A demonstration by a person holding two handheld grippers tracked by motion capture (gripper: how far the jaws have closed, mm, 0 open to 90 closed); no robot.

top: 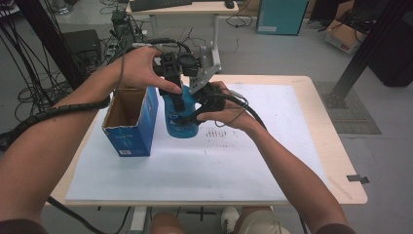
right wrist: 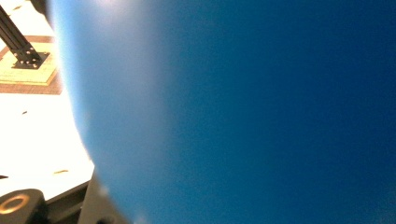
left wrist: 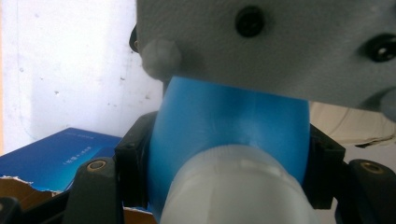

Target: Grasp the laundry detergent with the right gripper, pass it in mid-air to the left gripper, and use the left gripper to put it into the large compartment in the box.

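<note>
A blue bottle [top: 179,114] stands upright just right of an open blue carton [top: 130,119], long axis vertical, white cap [left wrist: 238,186] up. The right gripper [top: 192,109] pinches its body, seemingly to steady it, while the left gripper [top: 176,85] clamps its neck from above, probably to work the cap

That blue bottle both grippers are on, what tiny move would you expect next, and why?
Probably a twist of the white cap. The left gripper comes down from above with its jaws hugging the blue bottle just under the cap, while the right gripper clamps the body from the side, steadying it. The bottle stands beside the open blue box, apparently already out of it.
</note>
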